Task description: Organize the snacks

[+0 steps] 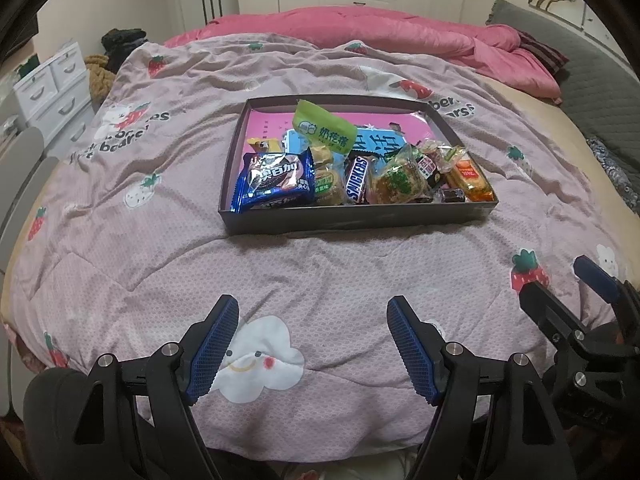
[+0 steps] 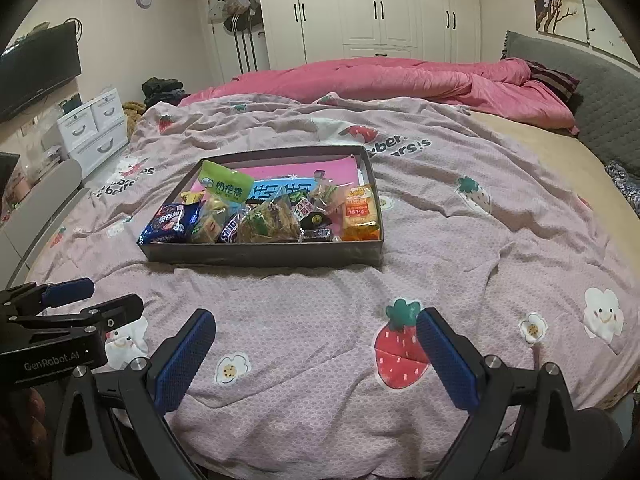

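Note:
A shallow dark box [image 1: 352, 220] [image 2: 264, 258] sits on the pink strawberry-print quilt in the middle of the bed. Its near half holds several snacks: a blue cookie pack [image 1: 276, 182] [image 2: 170, 222] at the left, a Snickers bar [image 1: 357, 180], a green pouch [image 1: 324, 128] [image 2: 226, 186] standing behind, clear-wrapped cakes [image 1: 398, 182] [image 2: 272, 220] and an orange packet [image 1: 470, 178] [image 2: 360, 212] at the right. My left gripper [image 1: 312, 312] hovers open over the quilt, well short of the box, nothing between its blue pads. My right gripper [image 2: 316, 328] is likewise open and empty, to the right of the left one.
A rumpled pink duvet [image 2: 400, 76] lies across the far side of the bed, with a grey headboard [image 2: 600, 92] at the right. White drawers [image 2: 96, 128] and a dark pile of clothes stand beyond the left edge. White wardrobes [image 2: 380, 8] line the back wall.

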Motion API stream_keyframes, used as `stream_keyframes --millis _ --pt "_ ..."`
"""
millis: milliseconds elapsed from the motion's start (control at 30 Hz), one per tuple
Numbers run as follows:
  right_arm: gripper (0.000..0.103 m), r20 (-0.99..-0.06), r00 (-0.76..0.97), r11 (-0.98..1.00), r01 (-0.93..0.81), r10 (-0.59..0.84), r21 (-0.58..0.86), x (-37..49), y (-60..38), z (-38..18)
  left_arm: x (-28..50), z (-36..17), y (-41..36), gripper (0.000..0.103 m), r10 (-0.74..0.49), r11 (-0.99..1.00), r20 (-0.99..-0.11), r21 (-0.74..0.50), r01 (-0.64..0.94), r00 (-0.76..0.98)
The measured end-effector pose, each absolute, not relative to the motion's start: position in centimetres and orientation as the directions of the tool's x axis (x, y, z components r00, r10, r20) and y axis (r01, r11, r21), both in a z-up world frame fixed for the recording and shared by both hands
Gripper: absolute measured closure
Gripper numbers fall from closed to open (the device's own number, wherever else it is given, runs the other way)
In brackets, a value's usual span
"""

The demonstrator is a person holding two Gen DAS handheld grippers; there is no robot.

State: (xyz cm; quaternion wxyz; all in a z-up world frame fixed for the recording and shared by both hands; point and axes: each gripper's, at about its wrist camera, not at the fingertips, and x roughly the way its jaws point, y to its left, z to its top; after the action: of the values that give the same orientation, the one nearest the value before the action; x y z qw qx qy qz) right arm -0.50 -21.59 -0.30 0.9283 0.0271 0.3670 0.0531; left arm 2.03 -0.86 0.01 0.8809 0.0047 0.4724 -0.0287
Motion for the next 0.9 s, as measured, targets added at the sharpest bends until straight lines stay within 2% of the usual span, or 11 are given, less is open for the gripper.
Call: stream_keyframes --millis 900 --pt "0.002 -0.687 0.718 0.994 -0.065 0.111 0.092 -0.04 -21.81 -0.61 2.29 -0.45 -1.12 0.025 -0.027 0.999 -0.838 -0.001 0.047 0.545"
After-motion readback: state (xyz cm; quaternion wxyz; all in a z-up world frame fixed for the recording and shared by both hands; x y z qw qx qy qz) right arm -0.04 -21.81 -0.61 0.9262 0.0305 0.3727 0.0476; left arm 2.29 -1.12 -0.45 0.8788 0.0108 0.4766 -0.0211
